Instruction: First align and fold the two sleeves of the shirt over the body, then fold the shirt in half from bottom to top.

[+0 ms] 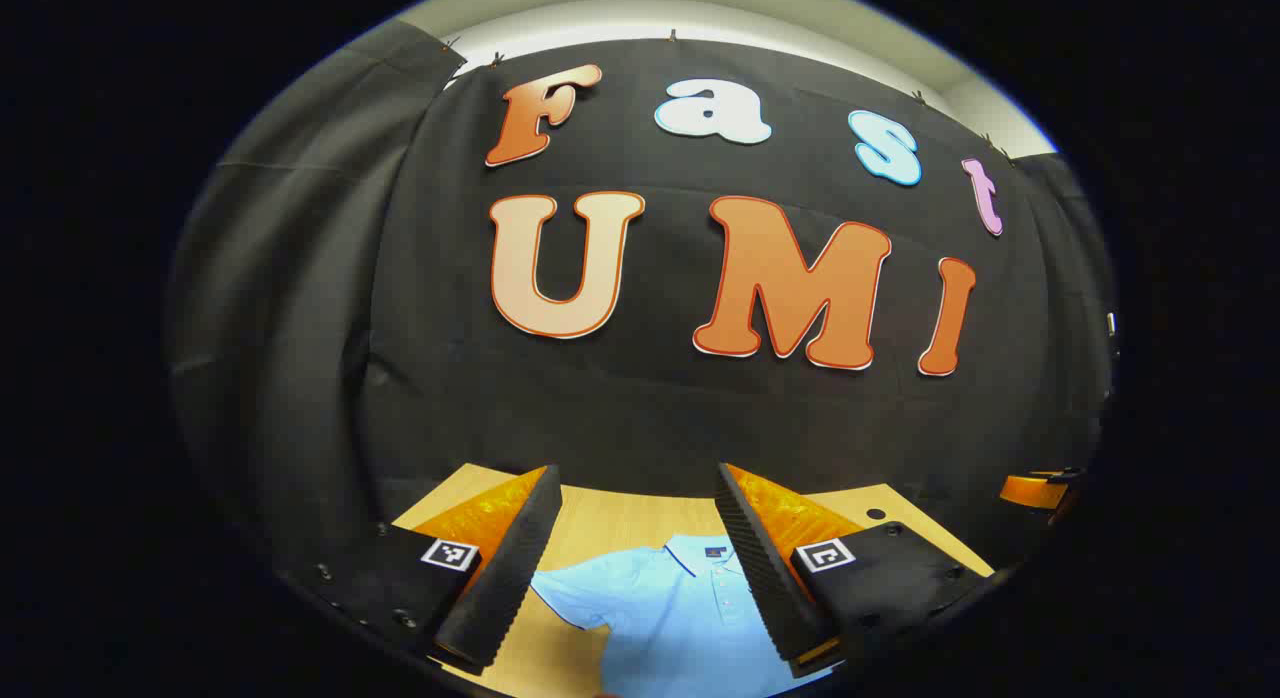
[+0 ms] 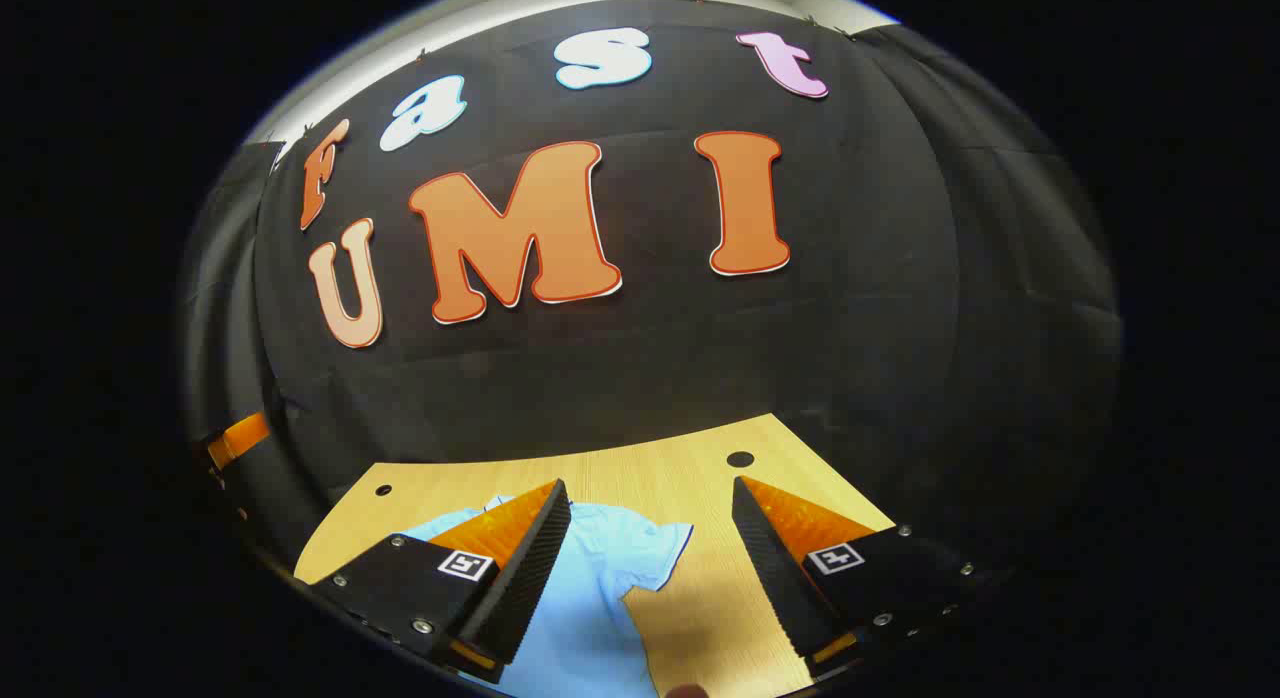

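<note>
I see the light blue shirt (image 1: 690, 608) lying flat on the wooden table (image 1: 620, 523), collar toward the booth wall, at 6 o'clock in the left gripper view. My left gripper (image 1: 632, 568) hangs above it, jaws wide apart, gripping nothing. In the right gripper view one short sleeve (image 2: 640, 548) spreads toward 5 o'clock. My right gripper (image 2: 650, 568) is wide open too, empty, above that sleeve.
</note>
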A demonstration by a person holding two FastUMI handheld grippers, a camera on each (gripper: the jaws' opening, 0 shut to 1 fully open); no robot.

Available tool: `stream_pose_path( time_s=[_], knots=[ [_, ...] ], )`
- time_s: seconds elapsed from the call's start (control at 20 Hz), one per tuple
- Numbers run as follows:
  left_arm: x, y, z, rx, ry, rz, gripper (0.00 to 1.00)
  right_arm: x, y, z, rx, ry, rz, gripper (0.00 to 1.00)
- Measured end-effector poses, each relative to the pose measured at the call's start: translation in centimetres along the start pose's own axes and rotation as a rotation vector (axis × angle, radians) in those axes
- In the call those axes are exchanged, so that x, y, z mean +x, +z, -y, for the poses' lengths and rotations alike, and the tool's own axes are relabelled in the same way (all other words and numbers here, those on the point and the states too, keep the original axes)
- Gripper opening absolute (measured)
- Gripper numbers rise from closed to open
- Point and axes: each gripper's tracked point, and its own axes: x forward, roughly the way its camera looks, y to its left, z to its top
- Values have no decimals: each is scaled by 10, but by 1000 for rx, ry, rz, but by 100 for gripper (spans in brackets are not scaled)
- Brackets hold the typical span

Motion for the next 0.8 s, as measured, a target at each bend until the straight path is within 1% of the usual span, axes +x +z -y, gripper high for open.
stream_pose_path(
  time_s=[0.1, 0.35, 0.65, 0.8],
  knots=[
    [5, 2, -6, 4, -5, 4, 100, 0, -1, -5, -23, -16, 5, 98],
    [15, 5, -12, 12, -16, 4, 100, -1, -3, -13, -7, -19, 3, 98],
    [21, 6, -12, 34, -21, 7, 100, 4, -10, -9, 2, -42, -14, 98],
    [25, 1, -13, 25, -21, -2, 100, 9, -12, -9, -4, -44, -26, 98]
  ],
)
